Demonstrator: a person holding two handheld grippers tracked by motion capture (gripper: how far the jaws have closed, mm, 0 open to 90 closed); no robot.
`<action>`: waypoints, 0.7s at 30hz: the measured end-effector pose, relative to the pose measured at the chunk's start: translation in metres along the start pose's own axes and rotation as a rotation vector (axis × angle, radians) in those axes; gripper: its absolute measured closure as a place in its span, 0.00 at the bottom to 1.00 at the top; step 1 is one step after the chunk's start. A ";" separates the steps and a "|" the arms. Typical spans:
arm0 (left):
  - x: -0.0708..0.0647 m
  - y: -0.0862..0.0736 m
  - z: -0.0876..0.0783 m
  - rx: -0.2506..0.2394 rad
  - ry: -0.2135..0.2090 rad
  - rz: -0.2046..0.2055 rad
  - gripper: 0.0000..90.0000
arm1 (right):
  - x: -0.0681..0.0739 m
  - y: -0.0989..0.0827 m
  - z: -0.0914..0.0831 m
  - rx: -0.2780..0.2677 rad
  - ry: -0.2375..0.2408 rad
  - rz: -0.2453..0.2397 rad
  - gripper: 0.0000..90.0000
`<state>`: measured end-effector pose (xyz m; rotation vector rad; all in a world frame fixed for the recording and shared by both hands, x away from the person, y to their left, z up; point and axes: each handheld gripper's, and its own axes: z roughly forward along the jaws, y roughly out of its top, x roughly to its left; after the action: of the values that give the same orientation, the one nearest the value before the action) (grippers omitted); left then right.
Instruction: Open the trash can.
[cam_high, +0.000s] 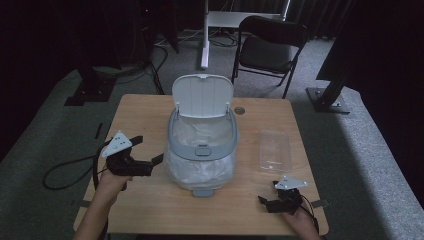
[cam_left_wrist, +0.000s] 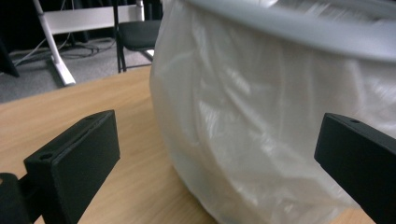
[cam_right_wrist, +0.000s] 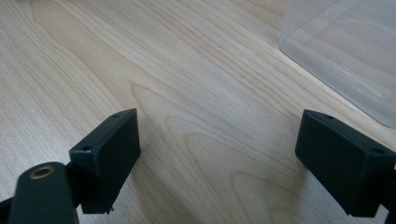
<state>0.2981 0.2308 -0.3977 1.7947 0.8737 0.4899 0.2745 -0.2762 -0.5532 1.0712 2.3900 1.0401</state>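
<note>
On wooden table (cam_high: 150, 200), lined bin (cam_high: 202, 160).

The left gripper (cam_left_wrist: 219, 154) has its two black jaws spread wide, nothing between them but the white plastic liner (cam_left_wrist: 261, 121) bulging out from under the bin's grey rim (cam_left_wrist: 317, 32). The liner's rounded side sits on the wooden tabletop (cam_left_wrist: 70, 102), just ahead of the jaws. Past the tabletop's far edge stand a black chair (cam_left_wrist: 135, 35) and a white stand leg (cam_left_wrist: 56, 56) on grey carpet.
</note>
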 end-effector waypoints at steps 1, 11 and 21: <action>0.002 -0.003 0.001 0.003 0.003 -0.003 0.01 | 0.000 0.000 0.000 0.000 0.000 0.000 0.15; 0.016 -0.034 0.008 0.036 0.055 -0.054 0.01 | 0.000 0.000 0.000 0.000 0.000 0.000 0.15; 0.029 -0.062 0.016 0.081 0.092 -0.089 0.01 | 0.000 0.000 0.000 0.000 -0.001 0.000 0.15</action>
<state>0.3078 0.2552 -0.4629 1.8093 1.0458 0.4886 0.2744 -0.2762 -0.5531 1.0709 2.3900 1.0389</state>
